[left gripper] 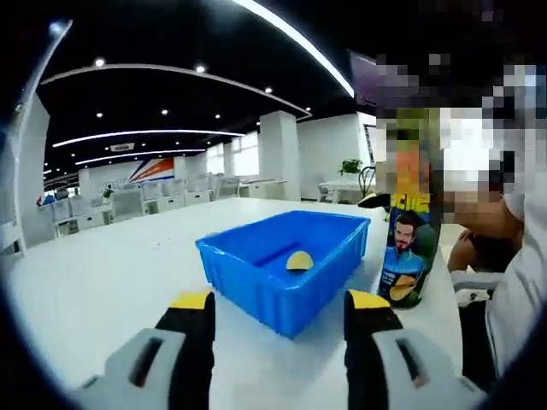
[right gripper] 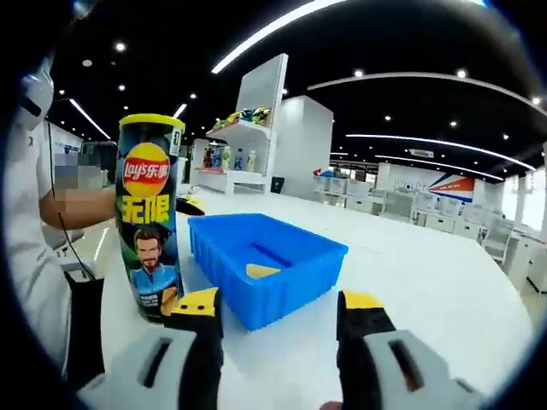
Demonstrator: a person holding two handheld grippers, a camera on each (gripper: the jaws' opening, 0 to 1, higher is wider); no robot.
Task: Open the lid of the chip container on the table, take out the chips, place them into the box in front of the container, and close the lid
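A tall chip can (right gripper: 149, 231) stands upright on the white table (right gripper: 444, 290), with a yellow band round its top. The can (left gripper: 410, 248) is at the right edge of the left gripper view, its top blurred. Beside it lies a blue plastic box (right gripper: 265, 265), and one pale chip (right gripper: 261, 272) rests on its floor. From the other side, the box (left gripper: 282, 256) holds the chip (left gripper: 299, 260) near its middle. My left gripper (left gripper: 280, 320) is open, short of the box. My right gripper (right gripper: 280, 312) is open too, between can and box, holding nothing.
A person in a white sleeve (right gripper: 34, 248) sits close behind the can, and also shows as a person (left gripper: 513, 282) at the right. A small black and yellow object (right gripper: 190, 205) lies just behind the can. Desks and shelves (right gripper: 239, 145) stand far off.
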